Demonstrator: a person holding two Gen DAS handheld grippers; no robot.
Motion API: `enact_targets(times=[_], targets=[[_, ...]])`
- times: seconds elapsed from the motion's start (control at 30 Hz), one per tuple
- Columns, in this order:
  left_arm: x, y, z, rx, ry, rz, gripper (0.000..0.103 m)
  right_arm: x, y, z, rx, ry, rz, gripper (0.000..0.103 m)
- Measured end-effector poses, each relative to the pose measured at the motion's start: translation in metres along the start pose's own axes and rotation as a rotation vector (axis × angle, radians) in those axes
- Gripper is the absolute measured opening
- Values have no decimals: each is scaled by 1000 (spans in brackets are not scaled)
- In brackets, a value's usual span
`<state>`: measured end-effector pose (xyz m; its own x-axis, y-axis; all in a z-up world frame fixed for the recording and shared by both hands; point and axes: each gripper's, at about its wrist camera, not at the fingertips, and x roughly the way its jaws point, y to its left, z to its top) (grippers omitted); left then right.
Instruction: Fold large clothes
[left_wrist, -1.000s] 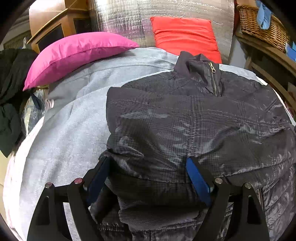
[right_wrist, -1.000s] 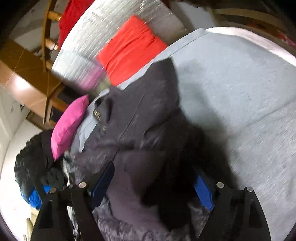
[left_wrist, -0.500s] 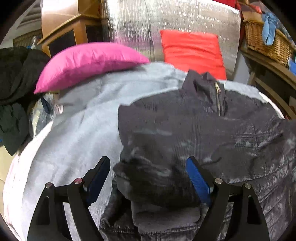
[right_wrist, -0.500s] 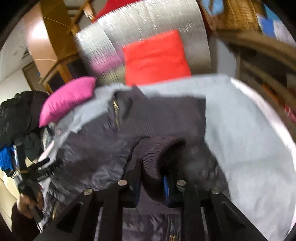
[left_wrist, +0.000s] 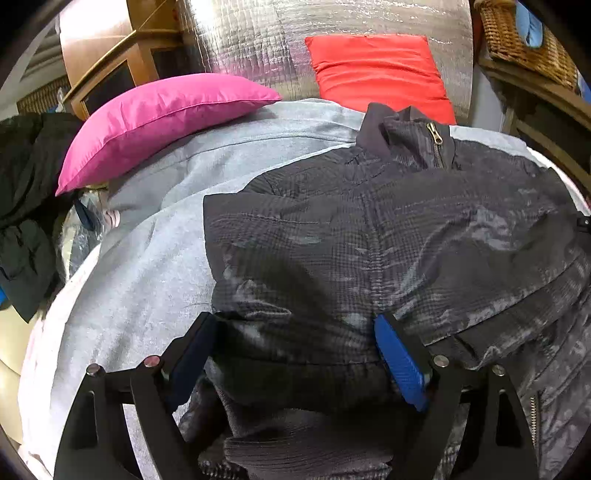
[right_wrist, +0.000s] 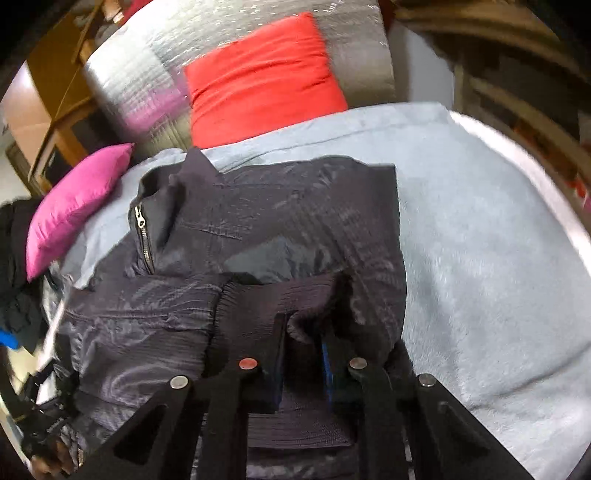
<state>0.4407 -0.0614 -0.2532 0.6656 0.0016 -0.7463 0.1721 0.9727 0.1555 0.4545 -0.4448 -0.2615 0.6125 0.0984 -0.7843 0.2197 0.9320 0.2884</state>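
Dark grey quilted jacket (left_wrist: 369, 236), zip-front, lies spread on a pale grey blanket (left_wrist: 147, 280) covering a bed or sofa; which of the two cannot be told. Collar and brass zip pull (left_wrist: 438, 137) point toward the far end. Both sleeves are folded in across the body.

Left gripper (left_wrist: 295, 354): jaws wide, blue pads either side of a fold of sleeve fabric, not pinching it.

Right gripper (right_wrist: 301, 354): jaws narrow, clamped on the ribbed knit cuff (right_wrist: 273, 295) of the sleeve, which lies across the jacket front. The view is slightly blurred.

Pink pillow (left_wrist: 155, 118): on the blanket, left of the collar, apart from the jacket.

Red cushion (left_wrist: 380, 70): upright against a silver quilted foil sheet (left_wrist: 258, 40), just behind the collar.

Wicker basket (left_wrist: 524, 40): on a wooden shelf at far right.

Black clothing (left_wrist: 26, 192): heaped off the left edge of the blanket.
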Motion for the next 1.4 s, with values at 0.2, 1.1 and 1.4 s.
enact_targets(times=[0.2,1.1,1.4], targets=[[-27,29,6,-47,-62,26,88,-59,-11,3,81,-55,70,26],[9,33,-5,25,4,121,88,-29,73,-22,-236,4,59,54],[8,28,-6,47,-12,136,88,15,80,-10,-218,64,25,70]])
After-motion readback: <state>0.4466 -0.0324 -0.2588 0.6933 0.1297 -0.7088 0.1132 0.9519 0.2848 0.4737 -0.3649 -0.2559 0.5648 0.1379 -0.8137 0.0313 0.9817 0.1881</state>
